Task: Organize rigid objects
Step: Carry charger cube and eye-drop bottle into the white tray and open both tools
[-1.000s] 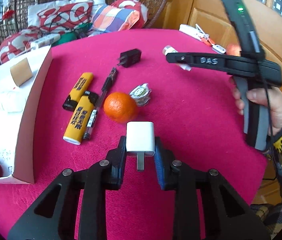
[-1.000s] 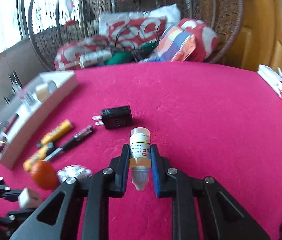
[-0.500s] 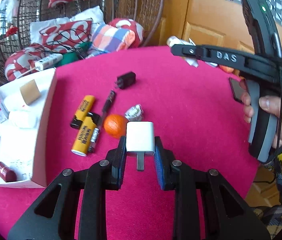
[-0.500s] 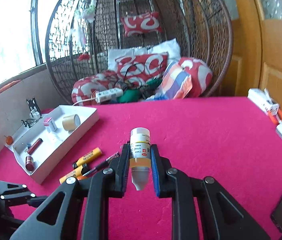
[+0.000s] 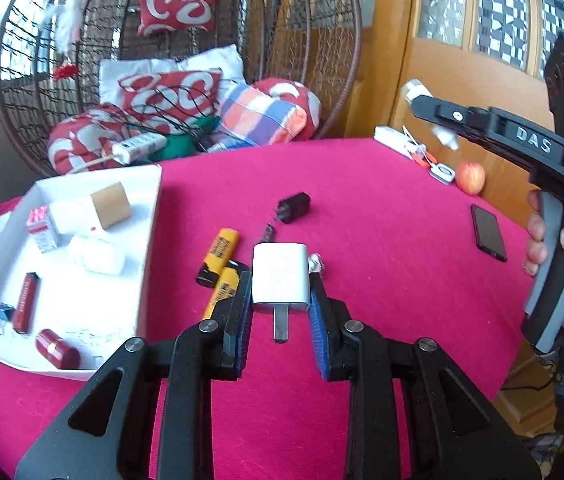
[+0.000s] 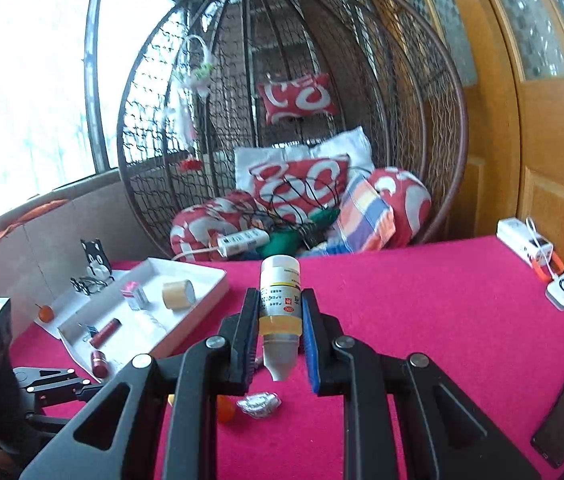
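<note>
My left gripper (image 5: pixel 280 300) is shut on a white USB charger plug (image 5: pixel 280 276), held above the red table with its prongs toward me. My right gripper (image 6: pixel 280 320) is shut on a small medicine bottle (image 6: pixel 280 300) with a white cap and yellow liquid, held high above the table; it also shows in the left wrist view (image 5: pixel 430 106) at upper right. A white tray (image 5: pixel 150 216) holding several small items sits at the left. Two yellow tubes (image 5: pixel 220 254), a black charger (image 5: pixel 294 207) and a pen (image 5: pixel 268 234) lie on the cloth beyond my left gripper.
A foil-wrapped piece (image 6: pixel 260 404) and an orange (image 6: pixel 226 408) lie below my right gripper. A black phone (image 5: pixel 488 232), an apple (image 5: pixel 470 176) and white gadgets (image 5: pixel 402 140) are at the right. A wicker hanging chair with cushions (image 6: pixel 302 184) stands behind the table.
Both grippers have risen well above the table with their loads. The views now look out over the table toward the chair; the objects on the cloth look smaller and lower.
</note>
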